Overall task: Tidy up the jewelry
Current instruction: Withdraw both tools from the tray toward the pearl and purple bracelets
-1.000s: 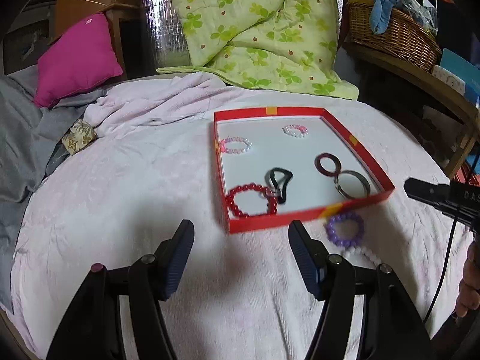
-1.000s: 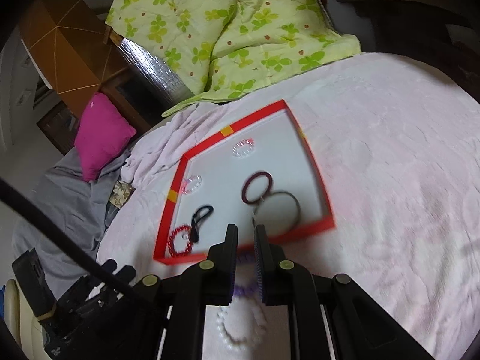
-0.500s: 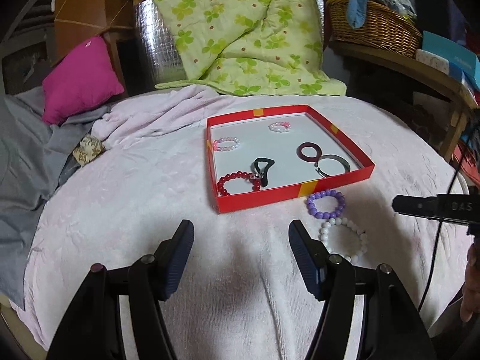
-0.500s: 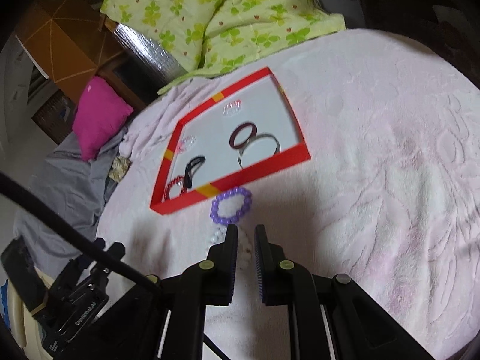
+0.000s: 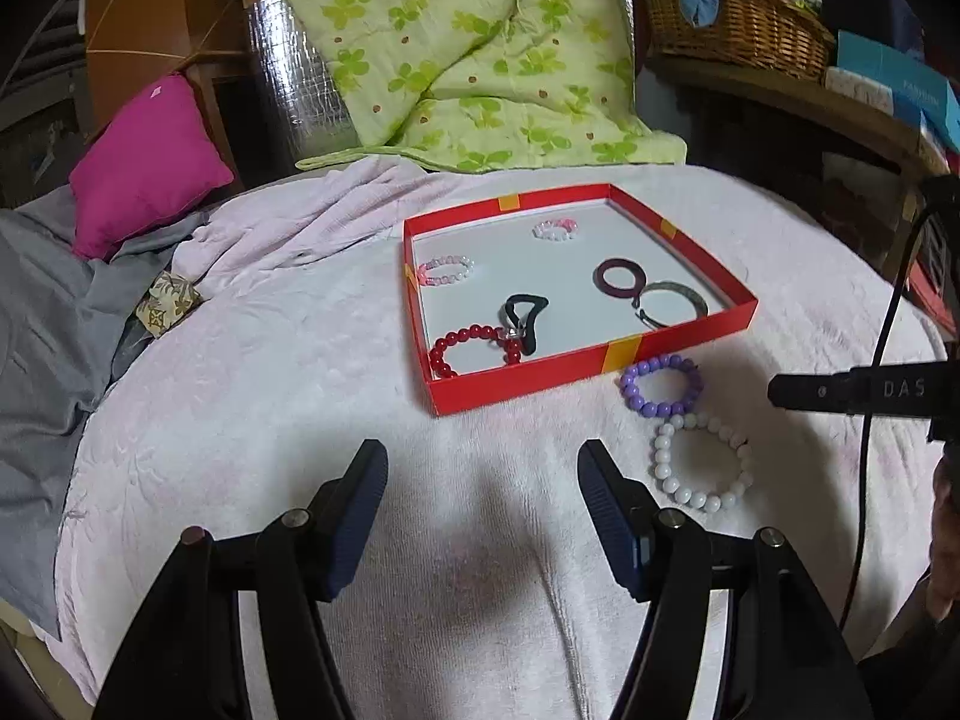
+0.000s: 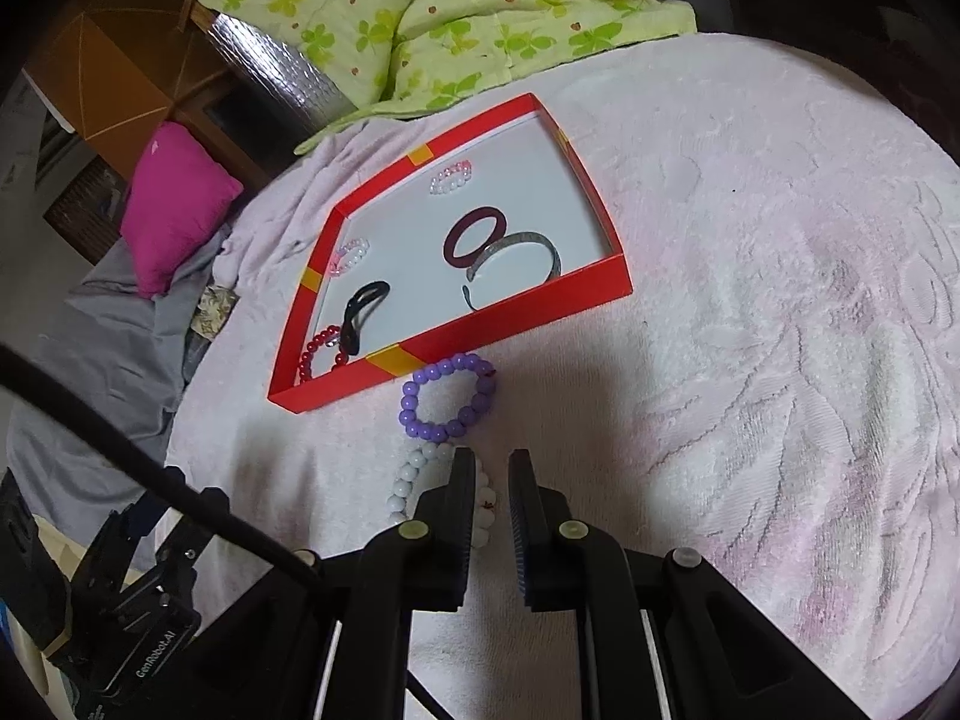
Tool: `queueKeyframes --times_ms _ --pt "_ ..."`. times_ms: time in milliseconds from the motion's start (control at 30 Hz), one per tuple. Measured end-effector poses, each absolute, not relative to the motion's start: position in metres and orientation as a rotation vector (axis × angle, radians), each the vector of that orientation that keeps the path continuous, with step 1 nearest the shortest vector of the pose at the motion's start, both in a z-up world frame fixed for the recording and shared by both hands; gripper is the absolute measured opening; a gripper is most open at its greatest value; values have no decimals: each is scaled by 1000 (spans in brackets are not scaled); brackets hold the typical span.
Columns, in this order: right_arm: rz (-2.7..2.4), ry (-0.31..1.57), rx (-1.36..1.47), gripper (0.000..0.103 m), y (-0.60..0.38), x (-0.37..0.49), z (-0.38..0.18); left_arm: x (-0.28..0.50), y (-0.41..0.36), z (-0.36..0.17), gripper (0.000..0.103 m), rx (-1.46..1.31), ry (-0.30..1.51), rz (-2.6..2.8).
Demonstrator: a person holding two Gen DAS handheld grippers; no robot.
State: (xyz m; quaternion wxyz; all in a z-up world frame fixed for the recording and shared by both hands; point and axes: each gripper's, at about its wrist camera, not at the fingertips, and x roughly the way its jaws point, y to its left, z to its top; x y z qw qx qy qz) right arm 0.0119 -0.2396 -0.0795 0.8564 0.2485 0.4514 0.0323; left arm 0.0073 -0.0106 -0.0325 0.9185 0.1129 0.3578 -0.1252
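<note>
A red tray lies on the pink blanket and holds a red bead bracelet, a black hair tie, a maroon ring, a grey bangle and two small pink-white bracelets. In front of its near wall lie a purple bead bracelet and a white bead bracelet, touching each other. My left gripper stands open and empty, short of the tray. My right gripper is shut with nothing in it. It hovers at the white bracelet, just behind the purple one.
A green floral quilt and a magenta pillow lie behind the tray. Grey cloth hangs at the left, and a wicker basket sits on a shelf at the back right. A black cable runs down the right.
Both grippers have drawn back from the tray, so the purple and white bracelets now show in full. The right gripper has sunk towards the white bracelet. Neither opening has changed.
</note>
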Motion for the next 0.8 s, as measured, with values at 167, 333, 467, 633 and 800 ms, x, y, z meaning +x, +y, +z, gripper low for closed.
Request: queueKeyframes --times_ms 167,333,467,633,800 --pt "73 949 516 13 -240 13 -78 8 -19 -37 67 262 743 -267" --pt "78 950 507 13 -243 13 -77 8 -30 -41 67 295 748 -279" --pt "79 952 513 13 -248 11 -77 9 -39 -45 67 313 755 -288" --pt "77 953 512 13 -253 8 -76 10 -50 -51 67 339 768 -299" --pt "66 953 519 13 -264 5 -78 13 -60 -59 67 323 816 -342"
